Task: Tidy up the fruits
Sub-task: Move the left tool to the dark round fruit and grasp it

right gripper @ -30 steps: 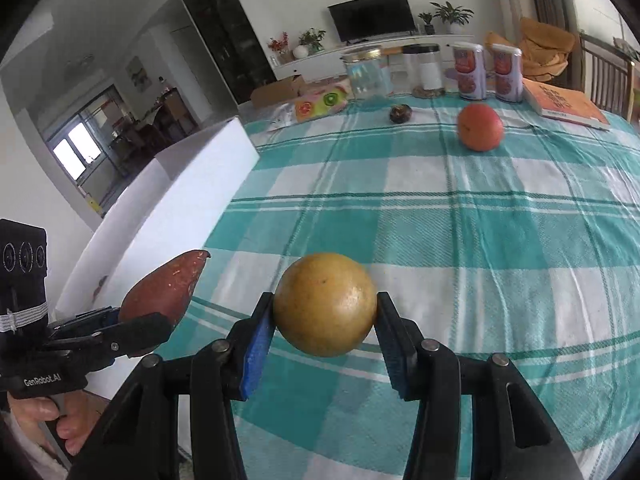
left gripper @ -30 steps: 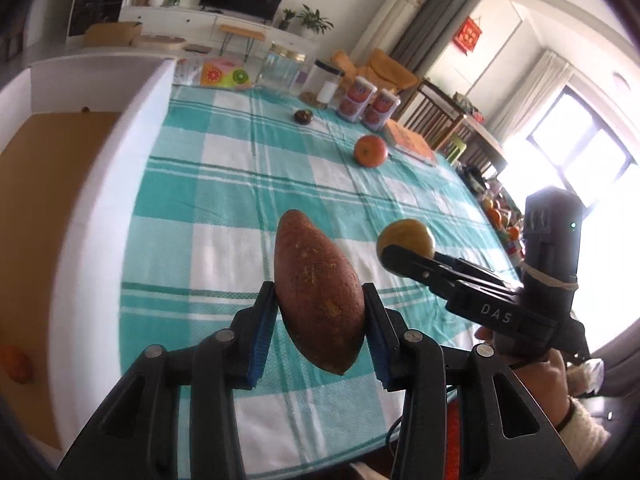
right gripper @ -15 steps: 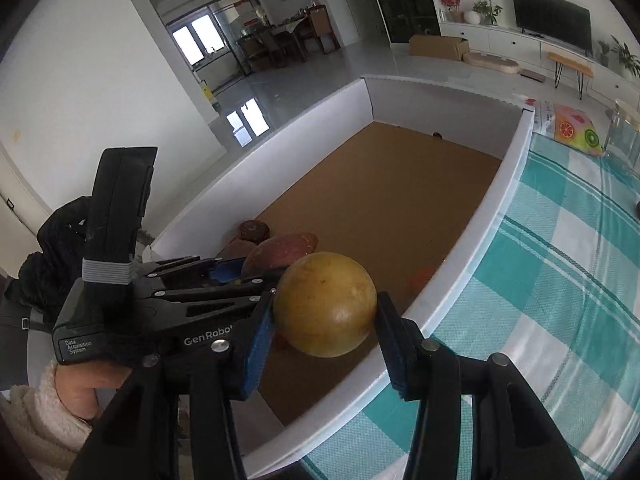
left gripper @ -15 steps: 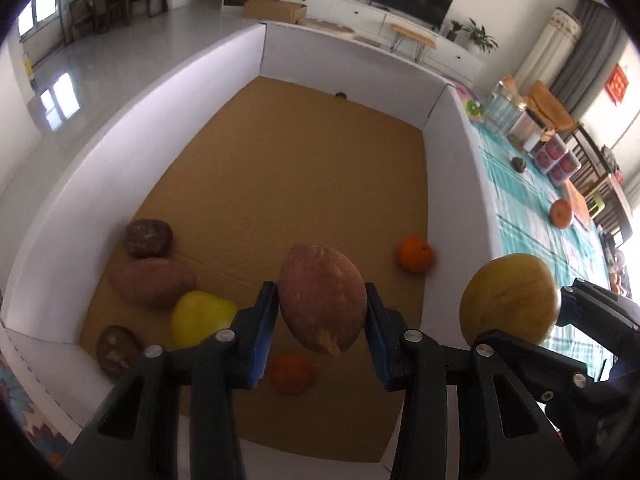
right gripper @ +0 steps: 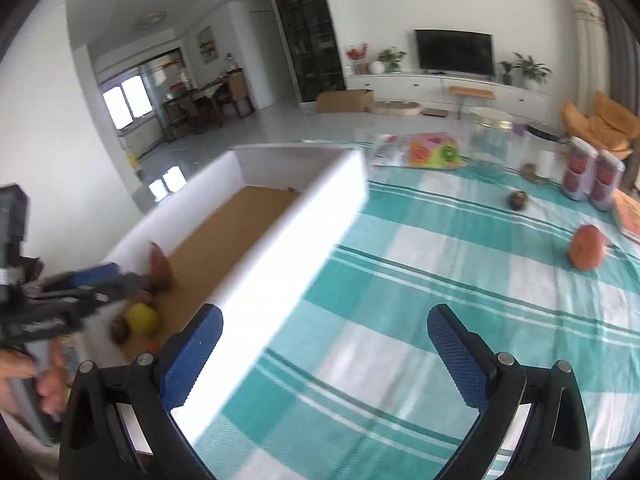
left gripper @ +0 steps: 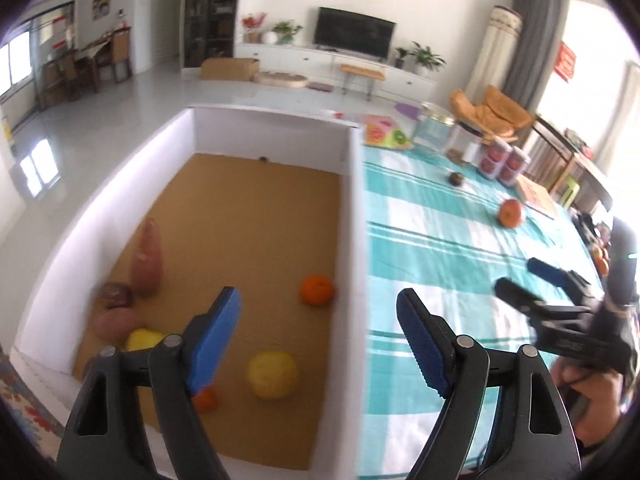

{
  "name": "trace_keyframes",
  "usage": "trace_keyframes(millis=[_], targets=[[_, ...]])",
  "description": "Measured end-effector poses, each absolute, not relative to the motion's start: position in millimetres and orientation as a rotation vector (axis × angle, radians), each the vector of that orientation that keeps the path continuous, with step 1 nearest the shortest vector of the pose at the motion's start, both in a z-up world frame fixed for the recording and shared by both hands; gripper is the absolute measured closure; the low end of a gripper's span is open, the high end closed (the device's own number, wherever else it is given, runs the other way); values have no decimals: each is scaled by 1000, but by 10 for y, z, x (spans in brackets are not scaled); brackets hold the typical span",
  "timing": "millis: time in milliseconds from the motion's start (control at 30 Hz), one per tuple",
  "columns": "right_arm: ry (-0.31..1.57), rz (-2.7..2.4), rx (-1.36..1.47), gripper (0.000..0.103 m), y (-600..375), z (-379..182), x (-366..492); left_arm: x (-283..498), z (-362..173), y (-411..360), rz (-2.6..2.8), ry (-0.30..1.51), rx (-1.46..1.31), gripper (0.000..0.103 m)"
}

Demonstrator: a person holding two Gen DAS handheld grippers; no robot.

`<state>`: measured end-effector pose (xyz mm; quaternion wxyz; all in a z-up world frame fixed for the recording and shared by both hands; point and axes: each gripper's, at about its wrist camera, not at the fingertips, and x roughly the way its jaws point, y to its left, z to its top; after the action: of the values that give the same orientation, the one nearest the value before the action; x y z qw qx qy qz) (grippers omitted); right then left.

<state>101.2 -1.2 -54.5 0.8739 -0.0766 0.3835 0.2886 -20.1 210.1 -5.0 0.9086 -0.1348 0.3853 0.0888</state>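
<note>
My left gripper (left gripper: 320, 340) is open and empty above the near end of the white box (left gripper: 356, 216) with a brown floor. In the box lie a sweet potato (left gripper: 147, 258), a round yellow fruit (left gripper: 273, 375), an orange (left gripper: 317, 290) and several other fruits at the near left corner. My right gripper (right gripper: 324, 356) is open and empty over the box's right wall (right gripper: 296, 248) and the checked tablecloth (right gripper: 440, 280). It also shows in the left wrist view (left gripper: 528, 280). An orange fruit (right gripper: 587, 247) and a small dark fruit (right gripper: 518, 200) lie on the cloth.
Red cans (right gripper: 592, 180), a glass jar (right gripper: 491, 142), a fruit-print pack (right gripper: 432, 152) and a book (right gripper: 630, 214) stand at the table's far end. The box's tall white walls rise beside the table's left edge.
Both grippers have opened. The sweet potato and the yellow fruit have dropped into the box. Both grippers have swung right, toward the table.
</note>
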Motion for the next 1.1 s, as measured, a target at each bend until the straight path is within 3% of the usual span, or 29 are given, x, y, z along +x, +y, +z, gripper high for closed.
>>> trace_keyframes(millis=[133,367,500,733,1000,1067,1100], targets=[[892,338,-129,2,-935,-1105,1285,126,-203,1350,-24,857,-229,18],[836,167,-84,2,-1638,-1320,1231,1146,-660,533,-169,894,-263,18],[889,182,-41,2,-1717,-1402,1275,1937,-823,452,-152,858,-251,18],[940,189,-53,0,-1670,-1489,1322,3432,-1194,475,-134,976,-179,19],[947,191,-74,0,-1644,-1506,1325,4193,-1253,394,-75,949,-111,20],[947,192,-77,0,-1641,-1508,1327,4248,-1273,357,-75,935,-90,24],[948,192,-77,0,-1640,-1508,1328,4279,-1290,352,-83,933,-80,37]])
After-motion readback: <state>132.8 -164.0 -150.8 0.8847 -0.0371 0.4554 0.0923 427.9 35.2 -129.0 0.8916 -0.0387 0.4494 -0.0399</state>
